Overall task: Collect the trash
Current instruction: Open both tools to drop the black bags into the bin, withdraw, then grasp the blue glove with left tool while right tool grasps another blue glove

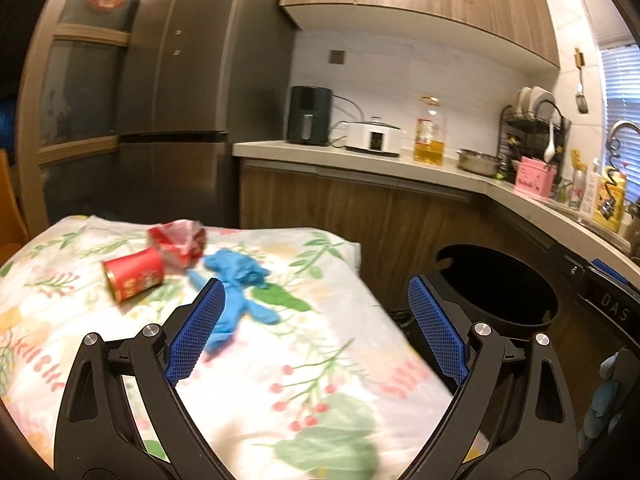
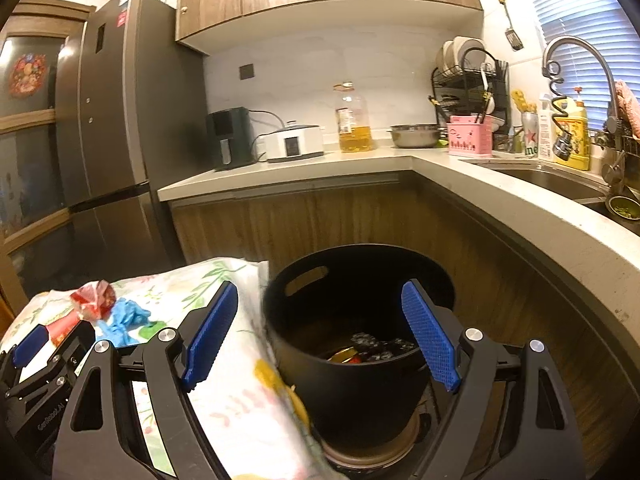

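Both grippers, left gripper (image 1: 316, 312) and right gripper (image 2: 320, 316), are hanging spread and empty, the right one over the black bin (image 2: 360, 280), near the blue glove (image 1: 240, 280)

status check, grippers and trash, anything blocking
Left gripper open, empty. Right gripper open, empty, facing black bin. Red can, red wrapper, blue glove on table. Nothing blocking.

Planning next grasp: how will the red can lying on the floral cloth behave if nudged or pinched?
The red can lies on its side, so it probably rolls when nudged. The soft cloth may damp that. It looks rigid, likely light.
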### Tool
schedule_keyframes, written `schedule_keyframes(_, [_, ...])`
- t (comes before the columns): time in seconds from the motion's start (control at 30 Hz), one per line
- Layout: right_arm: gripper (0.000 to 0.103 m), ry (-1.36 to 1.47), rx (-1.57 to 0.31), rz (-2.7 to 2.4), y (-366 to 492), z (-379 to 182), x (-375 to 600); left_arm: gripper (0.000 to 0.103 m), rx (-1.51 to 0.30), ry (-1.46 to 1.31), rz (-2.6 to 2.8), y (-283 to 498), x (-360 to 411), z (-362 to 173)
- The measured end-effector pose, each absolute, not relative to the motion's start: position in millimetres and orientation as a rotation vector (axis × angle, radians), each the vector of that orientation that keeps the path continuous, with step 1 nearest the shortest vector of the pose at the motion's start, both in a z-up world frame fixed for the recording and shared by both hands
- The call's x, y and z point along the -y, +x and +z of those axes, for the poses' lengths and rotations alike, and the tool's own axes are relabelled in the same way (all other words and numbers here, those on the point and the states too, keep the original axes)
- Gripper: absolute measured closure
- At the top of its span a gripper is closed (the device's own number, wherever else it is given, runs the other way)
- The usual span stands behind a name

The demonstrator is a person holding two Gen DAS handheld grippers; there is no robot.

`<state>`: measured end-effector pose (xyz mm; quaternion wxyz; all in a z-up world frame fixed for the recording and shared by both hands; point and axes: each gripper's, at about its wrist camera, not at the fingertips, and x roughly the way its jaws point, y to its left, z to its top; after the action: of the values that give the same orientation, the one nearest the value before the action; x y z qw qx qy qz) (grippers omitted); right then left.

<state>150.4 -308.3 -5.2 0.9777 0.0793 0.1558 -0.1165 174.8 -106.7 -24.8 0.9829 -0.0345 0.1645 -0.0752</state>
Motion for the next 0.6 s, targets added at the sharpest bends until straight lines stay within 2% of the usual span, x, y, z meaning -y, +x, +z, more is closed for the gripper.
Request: schedule_keyframes(0.6, [0.021,0.127,-0.342,-0.064,179.6,-24.8,232.3,0.012,-0.377,-0.110,0.029,189.0,30.3,-59.3])
